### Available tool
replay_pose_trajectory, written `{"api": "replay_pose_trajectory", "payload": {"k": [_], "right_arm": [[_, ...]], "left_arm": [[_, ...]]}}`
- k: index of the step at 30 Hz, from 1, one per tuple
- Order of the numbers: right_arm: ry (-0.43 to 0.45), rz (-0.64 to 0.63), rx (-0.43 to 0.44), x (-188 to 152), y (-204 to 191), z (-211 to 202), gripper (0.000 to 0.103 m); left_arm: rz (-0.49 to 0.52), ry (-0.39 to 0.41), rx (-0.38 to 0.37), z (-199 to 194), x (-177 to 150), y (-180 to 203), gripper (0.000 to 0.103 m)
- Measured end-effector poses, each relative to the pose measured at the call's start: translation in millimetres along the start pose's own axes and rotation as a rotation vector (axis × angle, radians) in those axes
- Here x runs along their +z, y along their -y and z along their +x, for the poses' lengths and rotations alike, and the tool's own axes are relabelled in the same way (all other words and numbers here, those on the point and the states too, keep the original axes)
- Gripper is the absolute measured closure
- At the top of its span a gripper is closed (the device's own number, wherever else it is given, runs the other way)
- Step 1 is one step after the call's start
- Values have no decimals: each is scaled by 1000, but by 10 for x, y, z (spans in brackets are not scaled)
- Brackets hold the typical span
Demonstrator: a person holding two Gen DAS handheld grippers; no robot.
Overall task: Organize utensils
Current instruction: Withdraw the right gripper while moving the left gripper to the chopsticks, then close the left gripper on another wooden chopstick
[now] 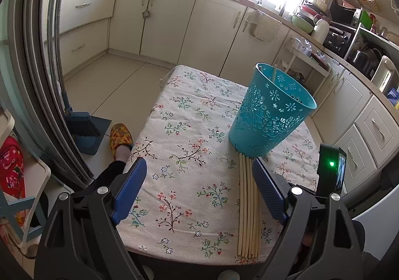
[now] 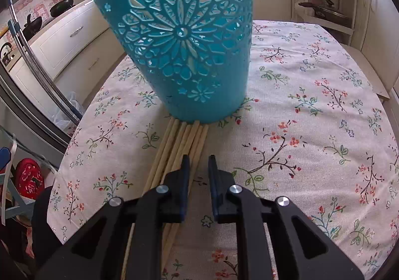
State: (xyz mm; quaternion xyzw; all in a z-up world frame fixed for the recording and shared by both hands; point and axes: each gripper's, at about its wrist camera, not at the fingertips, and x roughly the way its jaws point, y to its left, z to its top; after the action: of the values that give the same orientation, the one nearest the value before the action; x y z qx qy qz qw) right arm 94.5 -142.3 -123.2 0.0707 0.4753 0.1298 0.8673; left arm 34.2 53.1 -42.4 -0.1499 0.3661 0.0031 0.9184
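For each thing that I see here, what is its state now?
Teal basket: upright on the tablecloth, one chopstick standing inside.
Chopsticks bundle: lying flat, far ends against the basket base.
Left gripper: open wide, holding nothing.
Right gripper: narrow gap, low over the bundle; grip unclear.

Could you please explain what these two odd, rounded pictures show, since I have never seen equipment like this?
No robot here: a person holds a two-finger gripper in each hand, and each carries a wide-angle camera looking along its fingers. That is why the pictures curve.

One picture is from the left gripper, whose blue fingers stand wide open over the flowered tablecloth, holding nothing.

The other is from the right gripper, its jaws only narrowly apart just above a bundle of wooden chopsticks. It does not appear to grip one yet.

The chopsticks lie flat, their far ends against the foot of an upright teal cut-out bin. One stick already stands inside it.
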Motion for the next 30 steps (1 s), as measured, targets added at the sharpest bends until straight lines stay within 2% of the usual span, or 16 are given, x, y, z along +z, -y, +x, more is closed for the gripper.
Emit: {"api": "replay_pose_trajectory", "payload": {"k": [7, 12, 16, 22, 30], "right_arm": [[1, -68, -14, -27, -31, 18, 87], [-32, -157, -6, -41, 0, -24, 90], [-30, -130, -18, -80, 278, -122, 91], [5, -74, 42, -177, 449, -175, 91], [13, -45, 84, -147, 491, -165, 91]], "left_arm": [[26, -22, -1, 73, -27, 76, 20], [121, -74, 12, 313, -75, 254, 19], [192, -144, 30, 697, -122, 395, 19], [279, -225, 82, 1242, -184, 604, 19], [332, -262, 129, 1528, -203, 717, 19]]}}
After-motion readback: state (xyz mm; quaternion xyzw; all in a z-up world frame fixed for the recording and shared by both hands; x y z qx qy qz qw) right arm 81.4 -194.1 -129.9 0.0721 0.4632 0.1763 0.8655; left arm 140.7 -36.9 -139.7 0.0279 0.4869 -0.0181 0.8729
